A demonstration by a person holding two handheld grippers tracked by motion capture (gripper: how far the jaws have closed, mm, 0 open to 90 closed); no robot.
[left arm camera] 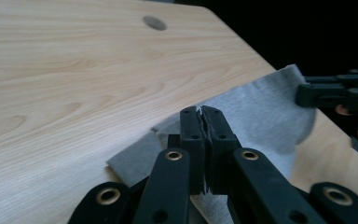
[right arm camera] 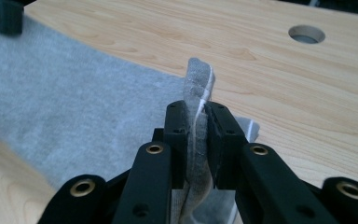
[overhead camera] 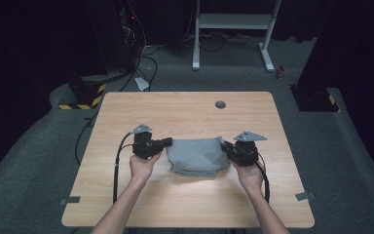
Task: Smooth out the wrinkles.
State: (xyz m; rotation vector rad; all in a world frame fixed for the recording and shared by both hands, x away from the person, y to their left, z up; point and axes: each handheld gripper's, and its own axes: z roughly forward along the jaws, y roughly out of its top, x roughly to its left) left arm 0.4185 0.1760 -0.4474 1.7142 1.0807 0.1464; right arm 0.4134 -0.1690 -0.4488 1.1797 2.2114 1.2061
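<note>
A folded grey cloth [overhead camera: 196, 156] lies in the middle of the wooden table [overhead camera: 185, 109]. My left gripper [overhead camera: 169, 142] grips its far left corner, jaws shut on the cloth [left arm camera: 261, 116] with the fabric edge pinched between the pads. My right gripper [overhead camera: 225, 145] is shut on the far right corner, and a bunched fold of the cloth [right arm camera: 196, 88] sticks up from between its jaws. The cloth's far edge is held a little above the table between the two grippers. In the left gripper view the other gripper [left arm camera: 340, 93] holds the far corner.
A round cable hole [overhead camera: 220, 104] sits near the table's far edge. Beyond the table stand a white desk frame [overhead camera: 233, 29], cables and yellow-black striped bases [overhead camera: 85, 97] on the grey floor. Bare wood surrounds the cloth.
</note>
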